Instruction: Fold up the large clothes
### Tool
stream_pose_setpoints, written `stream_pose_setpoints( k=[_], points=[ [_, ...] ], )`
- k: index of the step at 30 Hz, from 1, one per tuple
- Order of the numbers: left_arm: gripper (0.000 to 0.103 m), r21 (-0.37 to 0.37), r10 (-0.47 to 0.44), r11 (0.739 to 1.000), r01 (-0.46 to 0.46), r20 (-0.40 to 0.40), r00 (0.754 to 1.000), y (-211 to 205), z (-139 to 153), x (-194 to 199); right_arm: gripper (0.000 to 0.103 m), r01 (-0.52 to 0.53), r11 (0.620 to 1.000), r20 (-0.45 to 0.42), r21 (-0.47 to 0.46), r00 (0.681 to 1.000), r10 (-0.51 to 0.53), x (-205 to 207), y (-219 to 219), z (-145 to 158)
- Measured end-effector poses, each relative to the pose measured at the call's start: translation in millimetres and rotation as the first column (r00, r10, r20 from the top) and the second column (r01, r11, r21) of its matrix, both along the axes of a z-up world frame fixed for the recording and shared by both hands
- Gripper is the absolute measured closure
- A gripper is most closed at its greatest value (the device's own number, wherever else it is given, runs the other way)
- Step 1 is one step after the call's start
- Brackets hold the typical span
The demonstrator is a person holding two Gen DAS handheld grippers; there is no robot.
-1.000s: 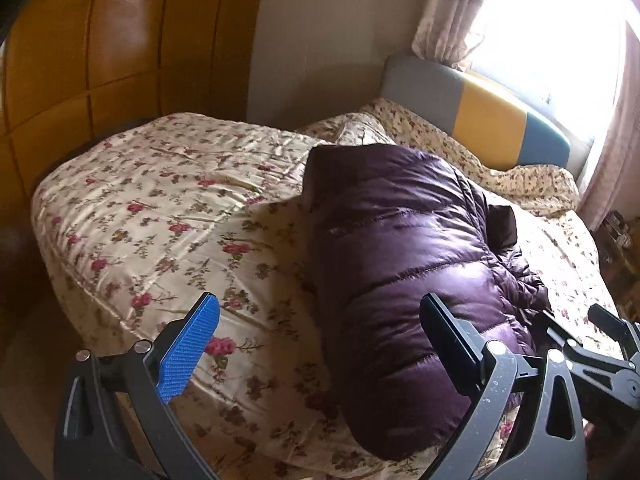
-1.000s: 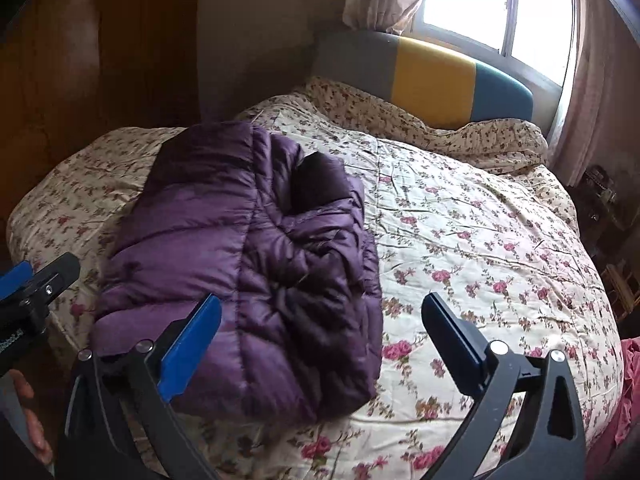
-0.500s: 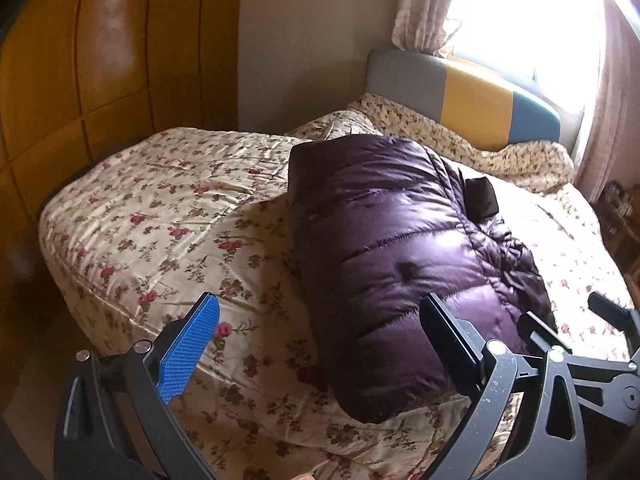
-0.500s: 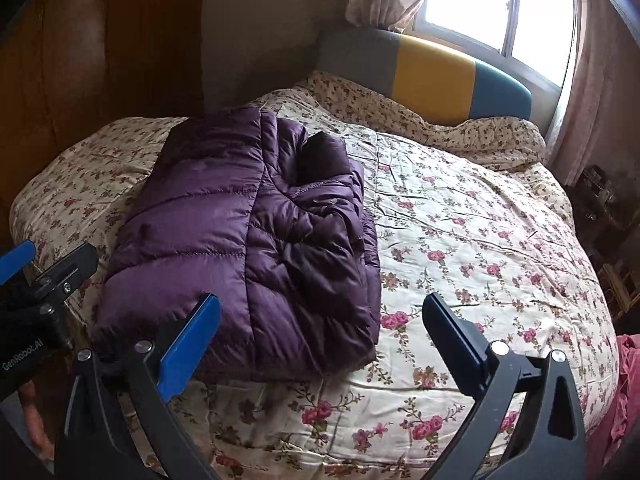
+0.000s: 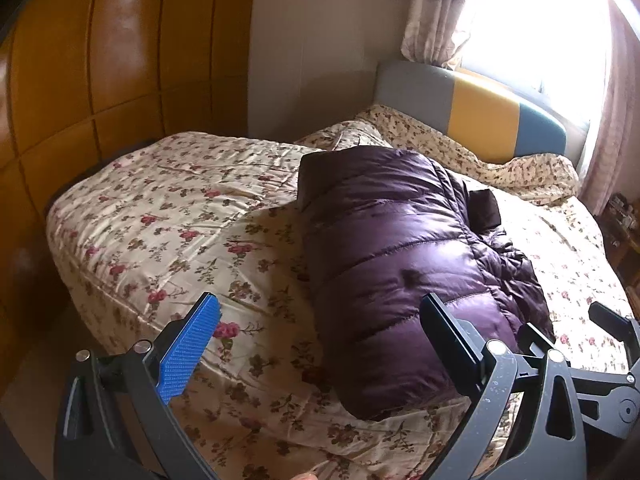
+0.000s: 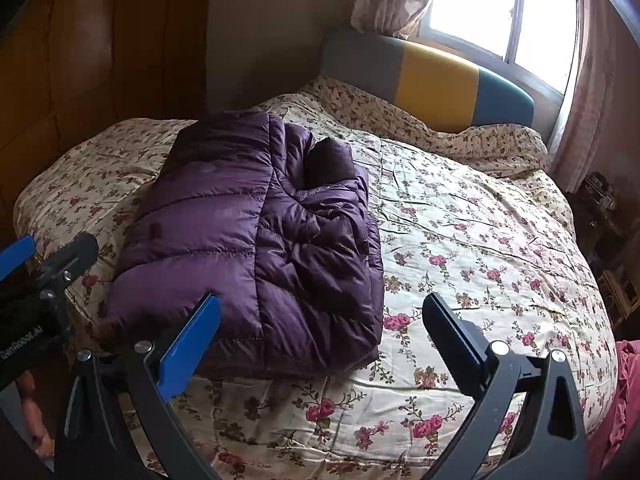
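Observation:
A purple puffer jacket [image 5: 404,264] [image 6: 256,240] lies folded into a thick bundle on the floral bedspread [image 5: 168,220] [image 6: 480,248], near the bed's front edge. My left gripper [image 5: 316,320] hangs open above the bed edge, just in front and to the left of the jacket, with nothing between its fingers. My right gripper [image 6: 320,320] is open too, held back over the jacket's near right corner and touching nothing. The right gripper [image 5: 612,344] shows at the right edge of the left wrist view, and the left gripper [image 6: 44,264] at the left edge of the right wrist view.
A grey, yellow and blue headboard [image 6: 436,76] stands at the far end under a bright window [image 6: 504,12] with curtains. Wooden wardrobe panels [image 5: 80,80] line the left side. Pink fabric [image 6: 624,392] lies at the right edge. A person's hand [image 6: 34,412] shows lower left.
Both grippers have drawn back and up from the bed, so the jacket looks smaller and farther away. The jacket itself lies as before, and both grippers stay open.

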State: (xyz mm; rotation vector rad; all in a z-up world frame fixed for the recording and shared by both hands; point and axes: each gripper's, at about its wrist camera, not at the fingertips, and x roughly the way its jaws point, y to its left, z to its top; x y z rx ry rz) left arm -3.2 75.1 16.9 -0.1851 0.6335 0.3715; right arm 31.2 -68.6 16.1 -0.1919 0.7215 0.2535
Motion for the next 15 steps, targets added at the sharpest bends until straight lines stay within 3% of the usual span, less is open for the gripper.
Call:
stream_pose_setpoints(
  k=[15],
  points=[
    [0.004, 0.019, -0.013, 1.0, 0.013, -0.012, 1.0, -8.2, 3.0, 0.2, 0.003, 0.007, 1.0, -0.01, -0.012, 1.0, -0.007, -0.3, -3.2, -1.5]
  ],
)
